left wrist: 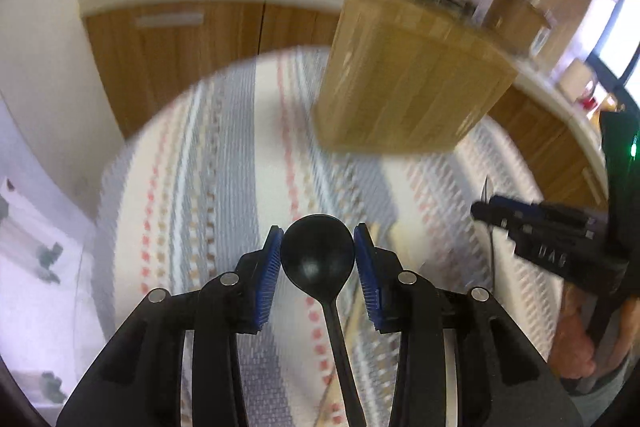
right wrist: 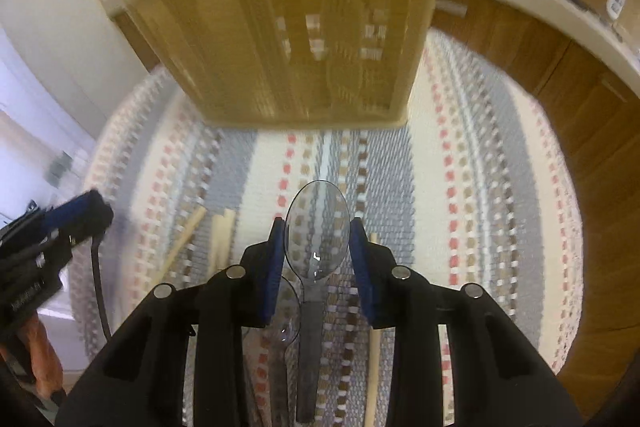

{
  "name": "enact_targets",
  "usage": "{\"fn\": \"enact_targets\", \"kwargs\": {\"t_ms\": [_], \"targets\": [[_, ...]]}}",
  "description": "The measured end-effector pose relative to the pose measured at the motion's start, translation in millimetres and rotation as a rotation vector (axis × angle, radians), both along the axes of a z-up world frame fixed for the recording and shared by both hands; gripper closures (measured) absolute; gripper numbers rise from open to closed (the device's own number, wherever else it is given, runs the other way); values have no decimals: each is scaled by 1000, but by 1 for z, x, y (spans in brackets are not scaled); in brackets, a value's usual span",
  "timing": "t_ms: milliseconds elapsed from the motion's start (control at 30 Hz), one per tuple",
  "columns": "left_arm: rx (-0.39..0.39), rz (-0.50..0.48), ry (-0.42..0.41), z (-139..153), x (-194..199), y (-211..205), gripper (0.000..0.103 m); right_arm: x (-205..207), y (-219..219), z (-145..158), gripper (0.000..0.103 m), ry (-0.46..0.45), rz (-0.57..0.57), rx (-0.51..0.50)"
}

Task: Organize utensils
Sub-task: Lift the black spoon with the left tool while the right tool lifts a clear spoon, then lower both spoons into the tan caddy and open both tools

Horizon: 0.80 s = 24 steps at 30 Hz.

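- Your left tongs (left wrist: 317, 257): blue pads closed in on the bowl of a black plastic spoon (left wrist: 318, 259), one pad on each side of it. Handle runs back toward the camera between the fingers.
- Your right tongs (right wrist: 317, 241): pads clamped either side of the bowl of a clear plastic spoon with a dark grey handle (right wrist: 317, 231). Handle trails back under the tongs.
- Both spoons are held over the striped woven cloth (right wrist: 460, 187) on the tabletop, grey, cream and red bands.
- Just below your right tongs, a second clear plastic spoon (right wrist: 286, 315) lies on the cloth, beside and partly under the held one.
- Pale wooden sticks (right wrist: 222, 239) lie on the cloth to the left of the right tongs; one more (right wrist: 374, 367) is on the right. Too blurred to say what type.
- Each camera catches the other tongs at the edge of its view.
- Farther out, the bamboo utensil tray (right wrist: 288, 27) sits on the cloth ahead of both tongs. Slotted bottom visible; contents too blurred to tell.
- Behind it: wooden cabinet fronts (left wrist: 180, 59) under a white counter, motion-blurred.
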<state>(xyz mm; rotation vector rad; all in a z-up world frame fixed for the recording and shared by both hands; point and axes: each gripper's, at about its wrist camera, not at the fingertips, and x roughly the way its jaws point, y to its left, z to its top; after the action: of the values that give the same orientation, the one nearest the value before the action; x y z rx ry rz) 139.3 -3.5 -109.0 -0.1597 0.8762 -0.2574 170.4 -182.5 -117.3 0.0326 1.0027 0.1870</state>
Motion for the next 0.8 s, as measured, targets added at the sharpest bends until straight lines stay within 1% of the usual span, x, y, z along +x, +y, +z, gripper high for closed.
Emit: {"fn": "enact_targets", "kwargs": {"t_ms": [100,167,233,267,333,467,567,700,800], "targets": [[-30,1,-120,32,-10,-1,69,-14,-11,26,74,-100,7,31],[-29,8,-203,55,-14,-4,69,-27,-25,47,74,-174,3,50],[-23,17,-297,79,-15,-7,69,-30,-28,72,74,-261,-8,71],[-22,21,-330,89,-13,-9,69,-32,-30,83,74,-289,-11,80],[-32,28,-400,112,-6,-11,68,-36,-36,108,74,-373,-28,98],[-32,53,-516,146,14,-18,68,-21,-40,145,74,-550,-104,82],[-39,82,-587,160,32,-24,68,0,-52,166,74,-626,-165,67],[-13,120,-669,166,56,-34,68,36,-63,172,74,-696,-236,63],[15,124,-688,159,77,-41,68,64,-69,171,74,-729,-275,65]]}}
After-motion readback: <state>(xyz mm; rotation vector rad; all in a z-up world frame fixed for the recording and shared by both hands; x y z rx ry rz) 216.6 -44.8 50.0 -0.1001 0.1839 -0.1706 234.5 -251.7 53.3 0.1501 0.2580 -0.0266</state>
